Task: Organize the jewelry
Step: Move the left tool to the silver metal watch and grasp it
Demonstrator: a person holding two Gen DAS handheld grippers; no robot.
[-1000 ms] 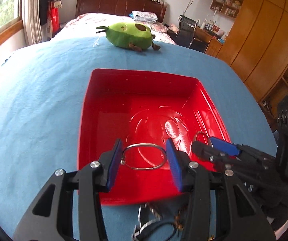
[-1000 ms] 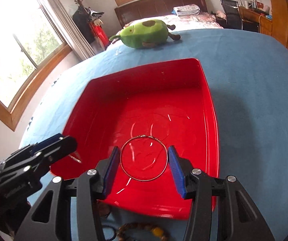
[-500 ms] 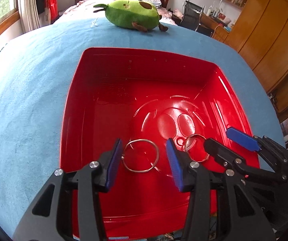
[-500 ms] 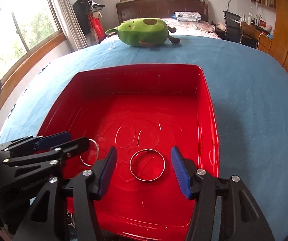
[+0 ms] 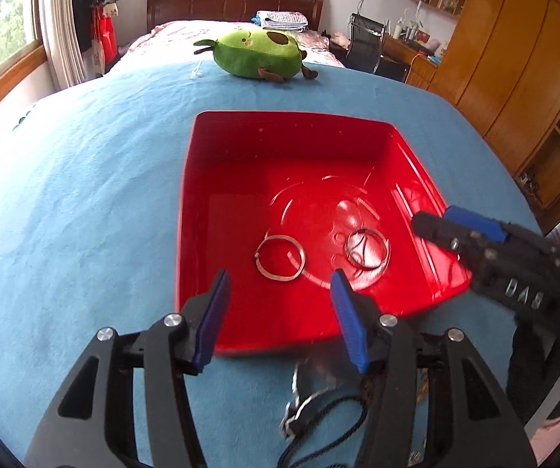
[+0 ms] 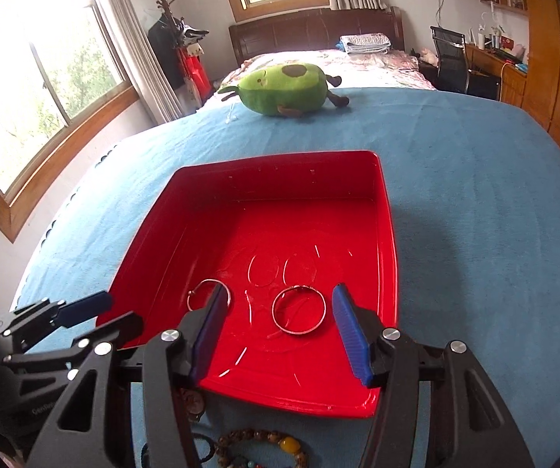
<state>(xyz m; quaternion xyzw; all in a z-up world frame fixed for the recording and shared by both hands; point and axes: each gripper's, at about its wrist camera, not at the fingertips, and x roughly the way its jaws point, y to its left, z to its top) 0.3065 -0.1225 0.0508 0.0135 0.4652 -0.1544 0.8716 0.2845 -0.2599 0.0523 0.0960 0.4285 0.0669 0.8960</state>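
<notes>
A red tray [image 5: 187, 210] [image 6: 392, 273] sits on the blue cloth. Two thin silver bangles lie flat on its floor, side by side. The left bangle [image 5: 280, 258] [image 6: 206, 292] lies just beyond my left gripper [image 5: 280, 279] [image 6: 122, 310], whose jaws are opening with nothing between them. The right bangle [image 5: 367, 249] [image 6: 299, 310] lies loose below my right gripper [image 6: 280, 292] [image 5: 435, 216], which is open and touches nothing. In the right wrist view a finger hides part of the left bangle.
Near the tray's front edge lie a black cord piece [image 5: 318, 415], a beaded bracelet [image 6: 264, 444] and a round watch-like item [image 6: 193, 401]. A green avocado plush [image 5: 258, 54] [image 6: 283, 87] rests at the far side. A bed, a wardrobe and windows stand beyond.
Both bangles have left the jaws and now lie on the tray floor. Both grippers have pulled back toward the tray's near edge, with their jaws wider.
</notes>
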